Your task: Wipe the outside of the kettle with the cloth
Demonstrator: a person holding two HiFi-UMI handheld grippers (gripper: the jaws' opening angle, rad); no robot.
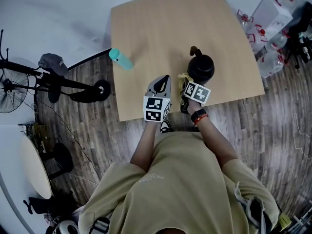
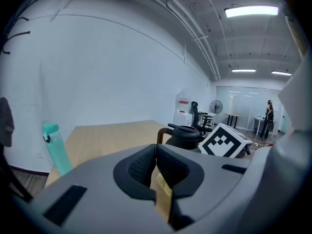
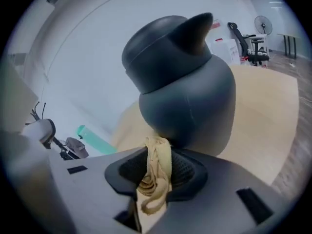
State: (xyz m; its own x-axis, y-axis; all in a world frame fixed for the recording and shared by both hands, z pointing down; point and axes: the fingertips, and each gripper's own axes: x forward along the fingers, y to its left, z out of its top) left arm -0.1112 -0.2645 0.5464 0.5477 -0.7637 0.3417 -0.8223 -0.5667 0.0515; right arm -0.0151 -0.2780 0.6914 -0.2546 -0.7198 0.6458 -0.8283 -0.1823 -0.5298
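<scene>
2 grippers: right gripper (image 3: 157, 175) pinches cloth (image 3: 158, 152) touching lidded kettle (image 3: 190, 101); left gripper (image 2: 156, 165) jaws together.

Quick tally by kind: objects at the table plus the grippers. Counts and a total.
1 kettle, dark
1 cloth, yellow, pinched in the right gripper
1 bottle, teal
2 grippers: the right gripper and the left gripper
Total: 5
</scene>
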